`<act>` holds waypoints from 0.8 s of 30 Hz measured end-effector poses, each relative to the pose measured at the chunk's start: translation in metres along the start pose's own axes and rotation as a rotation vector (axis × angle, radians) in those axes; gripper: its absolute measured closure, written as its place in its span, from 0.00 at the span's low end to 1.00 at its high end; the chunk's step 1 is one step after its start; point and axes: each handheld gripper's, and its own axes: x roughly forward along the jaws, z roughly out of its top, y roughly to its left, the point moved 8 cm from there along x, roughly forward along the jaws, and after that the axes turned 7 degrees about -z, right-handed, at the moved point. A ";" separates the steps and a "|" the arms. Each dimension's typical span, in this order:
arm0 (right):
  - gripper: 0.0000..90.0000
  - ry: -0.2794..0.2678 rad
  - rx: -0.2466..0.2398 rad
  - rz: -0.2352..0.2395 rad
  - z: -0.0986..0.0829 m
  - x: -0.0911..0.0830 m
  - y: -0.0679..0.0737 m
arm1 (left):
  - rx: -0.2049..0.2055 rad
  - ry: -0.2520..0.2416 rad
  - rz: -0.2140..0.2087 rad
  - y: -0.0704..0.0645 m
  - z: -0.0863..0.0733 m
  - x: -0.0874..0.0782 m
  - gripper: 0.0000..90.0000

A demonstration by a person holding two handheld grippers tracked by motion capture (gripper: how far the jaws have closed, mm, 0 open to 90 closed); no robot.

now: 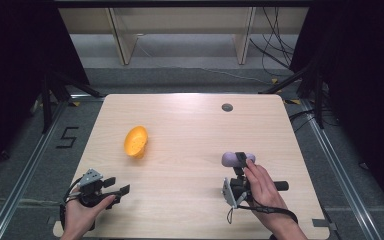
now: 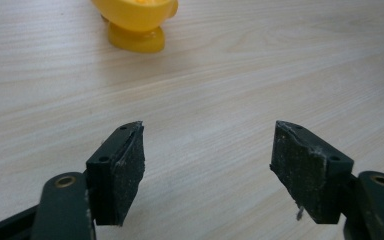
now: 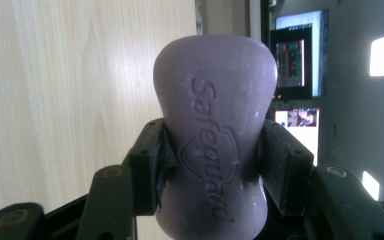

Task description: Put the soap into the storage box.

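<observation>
— Right up close in the right gripper view, both black jaws of the right gripper (image 3: pixel 212 165) are pinching a mauve, waisted bar of soap (image 3: pixel 214 130) at its narrow middle, the "Safeguard" stamp facing the lens.

— And its long axis?

— Runs straight up that view, along the jaws, one rounded end bulging past the jaw tips. From the high view the bar (image 1: pixel 231 159) sits crosswise instead, its length going left to right at the front right of the pale wooden table (image 1: pixel 190 130), with the gripper (image 1: pixel 240 159) gripping across it from the near side. Whether it rests on the wood or hangs just clear, I cannot tell.

— The other hand?

— Left gripper (image 1: pixel 116 189) is low at the front left corner, well apart from the soap. Its jaws are spread wide with bare tabletop between the dark pads (image 2: pixel 125 170).

— Anything around?

— An orange-yellow plastic bowl-like dish on a foot (image 1: pixel 136 141) sits left of centre, beyond the left gripper; it pokes in at the top of the left gripper view (image 2: pixel 136 22). A small grey round cap (image 1: pixel 227 107) is set into the table near the far edge. Open wood lies between soap and dish.
</observation>
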 end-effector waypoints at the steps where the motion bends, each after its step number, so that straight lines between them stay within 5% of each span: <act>1: 0.55 0.000 0.000 0.000 0.000 0.000 0.000 | 0.000 0.000 0.000 0.000 0.000 0.000 0.32; 8: 0.55 -0.061 -0.024 -0.031 0.019 -0.007 -0.002 | 0.004 -0.045 -0.052 -0.012 0.014 0.000 0.31; 21: 0.56 -0.089 -0.048 -0.039 0.041 -0.012 0.001 | 0.141 -0.072 -0.212 -0.069 0.058 0.023 0.29; 23: 0.56 -0.093 -0.043 -0.040 0.043 -0.012 0.001 | 0.136 -0.073 -0.225 -0.077 0.064 0.027 0.29; 24: 0.56 -0.108 -0.089 -0.049 0.045 -0.012 -0.003 | 0.142 -0.073 -0.241 -0.081 0.067 0.030 0.29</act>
